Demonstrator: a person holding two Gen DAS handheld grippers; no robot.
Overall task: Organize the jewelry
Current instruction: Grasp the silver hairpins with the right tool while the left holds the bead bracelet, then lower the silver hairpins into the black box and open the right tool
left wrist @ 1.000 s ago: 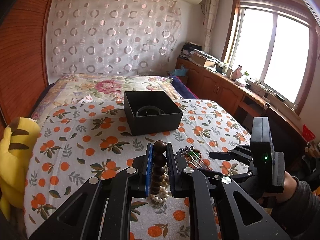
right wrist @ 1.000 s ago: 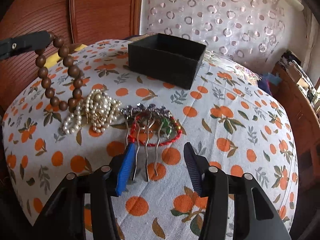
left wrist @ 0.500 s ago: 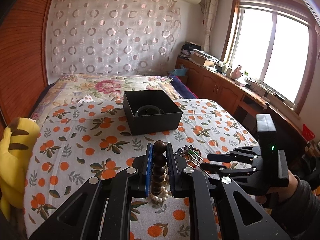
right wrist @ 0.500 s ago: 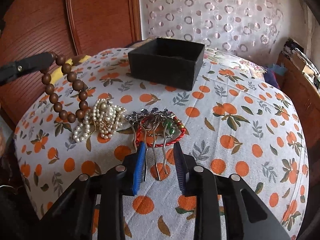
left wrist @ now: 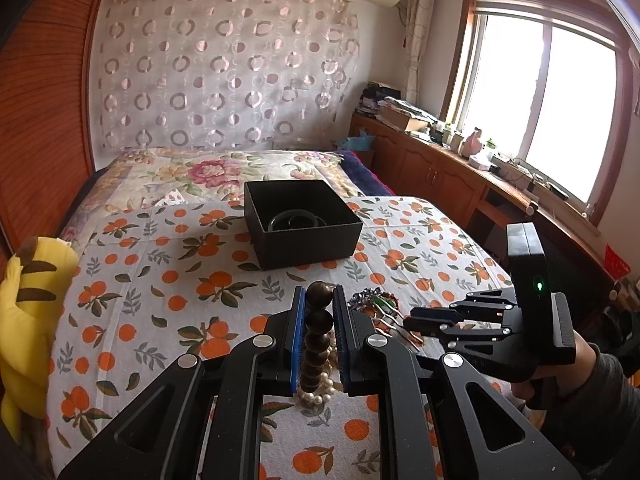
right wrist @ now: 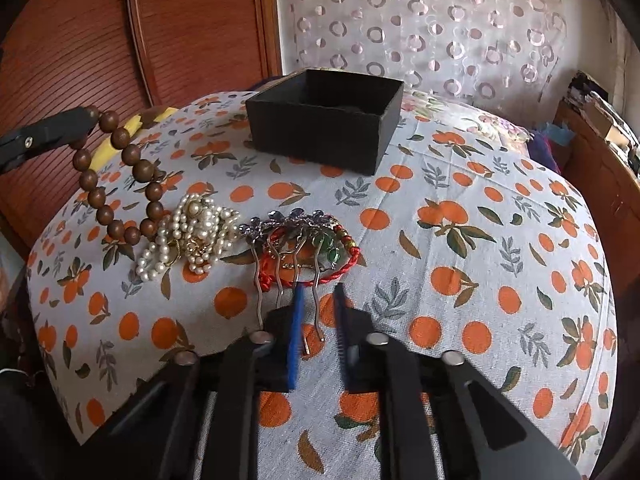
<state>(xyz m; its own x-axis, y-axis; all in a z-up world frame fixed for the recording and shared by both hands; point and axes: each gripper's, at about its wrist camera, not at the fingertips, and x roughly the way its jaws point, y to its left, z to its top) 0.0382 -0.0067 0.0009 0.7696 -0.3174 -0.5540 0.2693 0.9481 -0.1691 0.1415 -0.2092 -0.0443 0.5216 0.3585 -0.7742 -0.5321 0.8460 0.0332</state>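
Observation:
My left gripper is shut on a brown wooden bead bracelet and holds it above the bed; the bracelet hangs as a loop in the right wrist view. A pile of pearl strands lies under it. A silver hair comb lies on a red cord bracelet with green beads. My right gripper has its jaws narrowed around the comb's prongs, with a gap still showing. The black open box holds a dark bangle.
A yellow plush toy lies at the bed's left edge. A wooden headboard panel stands behind. A wooden cabinet with clutter runs under the window on the right. The bed carries an orange-print sheet.
My right gripper has moved forward over the comb's prongs and its jaws have narrowed a lot. My left gripper still holds the bead bracelet in about the same place.

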